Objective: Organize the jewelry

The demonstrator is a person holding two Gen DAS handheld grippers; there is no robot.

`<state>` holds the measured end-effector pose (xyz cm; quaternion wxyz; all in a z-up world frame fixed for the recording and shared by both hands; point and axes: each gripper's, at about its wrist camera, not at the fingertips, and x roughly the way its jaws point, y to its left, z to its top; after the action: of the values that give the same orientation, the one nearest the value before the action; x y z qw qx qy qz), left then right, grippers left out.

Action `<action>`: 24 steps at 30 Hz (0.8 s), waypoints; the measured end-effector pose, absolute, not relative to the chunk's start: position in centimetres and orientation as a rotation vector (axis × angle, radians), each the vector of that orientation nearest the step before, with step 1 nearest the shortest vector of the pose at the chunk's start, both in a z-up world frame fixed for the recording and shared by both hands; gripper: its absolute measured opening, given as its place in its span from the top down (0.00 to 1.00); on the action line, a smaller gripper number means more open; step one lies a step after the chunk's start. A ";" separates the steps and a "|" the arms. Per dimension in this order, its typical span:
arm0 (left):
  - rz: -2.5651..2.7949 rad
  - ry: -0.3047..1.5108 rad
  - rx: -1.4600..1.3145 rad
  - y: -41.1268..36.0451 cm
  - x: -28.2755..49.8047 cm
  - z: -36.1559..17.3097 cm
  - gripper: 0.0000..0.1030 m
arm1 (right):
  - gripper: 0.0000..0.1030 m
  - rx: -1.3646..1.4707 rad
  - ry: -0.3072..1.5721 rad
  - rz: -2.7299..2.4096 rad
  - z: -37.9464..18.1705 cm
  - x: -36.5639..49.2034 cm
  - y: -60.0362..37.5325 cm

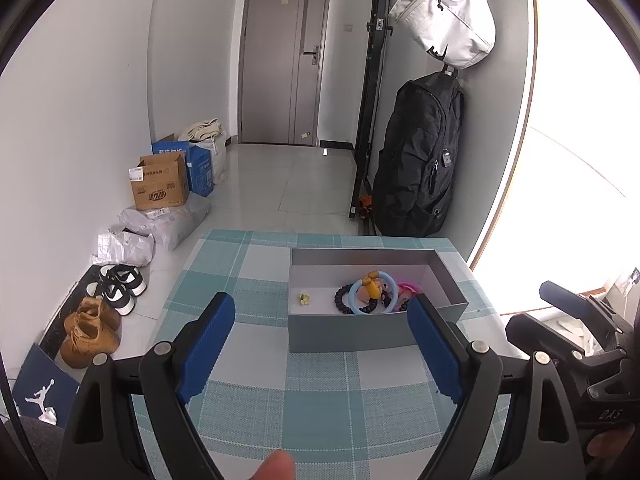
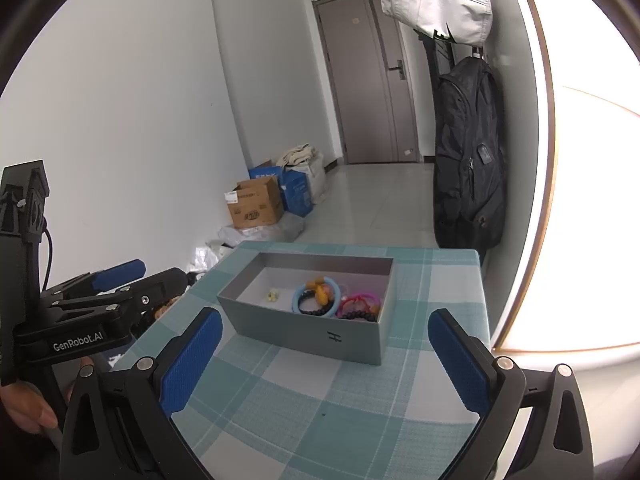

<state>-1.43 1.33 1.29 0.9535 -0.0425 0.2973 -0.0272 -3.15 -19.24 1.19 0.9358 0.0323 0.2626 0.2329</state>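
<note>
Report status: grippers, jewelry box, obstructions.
Left gripper open, empty. Right gripper open, empty. Jewelry piled inside grey box on checked tablecloth. Nothing blocking approach.

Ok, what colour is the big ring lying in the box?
Light blue ring, lying over the dark bead bracelet in the grey box; clearest in the left wrist view.

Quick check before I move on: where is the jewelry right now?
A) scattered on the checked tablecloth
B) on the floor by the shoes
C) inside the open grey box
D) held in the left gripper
C: the bracelets lie inside the open grey box on the checked tablecloth; the left gripper and the right gripper are both open and hold nothing.
</note>
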 end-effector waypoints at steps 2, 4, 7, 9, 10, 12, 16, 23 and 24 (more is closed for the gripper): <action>-0.054 0.604 -0.082 1.3 -1.4 1.3 0.17 | 0.00 0.065 0.538 0.476 1.2 -3.1 -19.2; -0.065 0.600 -0.078 1.1 -1.5 1.3 0.17 | 0.00 0.066 0.538 0.477 1.2 -3.1 -19.2; -0.073 0.596 -0.073 1.0 -1.6 1.4 0.17 | 0.00 0.065 0.537 0.476 1.2 -3.1 -19.2; -0.074 0.593 -0.071 0.9 -1.7 1.4 0.17 | 0.00 0.064 0.540 0.478 1.2 -3.1 -19.2; -0.075 0.593 -0.071 0.9 -1.7 1.4 0.17 | 0.00 0.063 0.540 0.477 1.2 -3.1 -19.2; -0.071 0.591 -0.072 1.0 -1.7 1.5 0.17 | 0.00 0.065 0.539 0.477 1.2 -3.0 -19.2; -0.067 0.593 -0.081 1.1 -1.6 1.4 0.17 | 0.00 0.067 0.541 0.476 1.1 -3.0 -19.2; -0.075 0.605 -0.101 1.2 -1.4 1.3 0.17 | 0.00 0.067 0.545 0.477 1.1 -2.9 -19.3; -0.076 0.605 -0.101 1.2 -1.4 1.3 0.17 | 0.00 0.068 0.546 0.477 1.1 -3.0 -19.3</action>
<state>-1.40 1.24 1.33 0.9525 -0.0498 0.2979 -0.0375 -2.96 -19.27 1.06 0.9344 0.0332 0.2672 0.2331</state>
